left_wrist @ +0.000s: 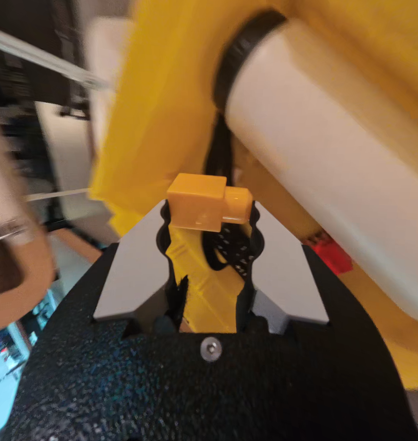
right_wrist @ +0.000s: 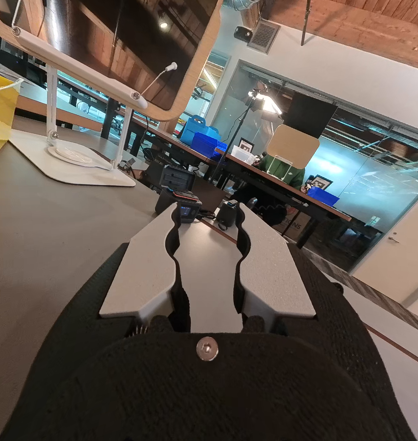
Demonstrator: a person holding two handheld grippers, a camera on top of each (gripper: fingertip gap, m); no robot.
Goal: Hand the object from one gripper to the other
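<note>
Left gripper [left_wrist: 209,210] is clamped on a small orange block [left_wrist: 198,202] at its fingertips, centre frame, with a stub poking right. Looks like hard, light, smooth plastic: probably slippery, so take the exposed stub or top. Right gripper [right_wrist: 206,214] is agape and empty over the grey table [right_wrist: 48,226]. Blurred yellow and white shapes behind the block are unreadable.
</note>
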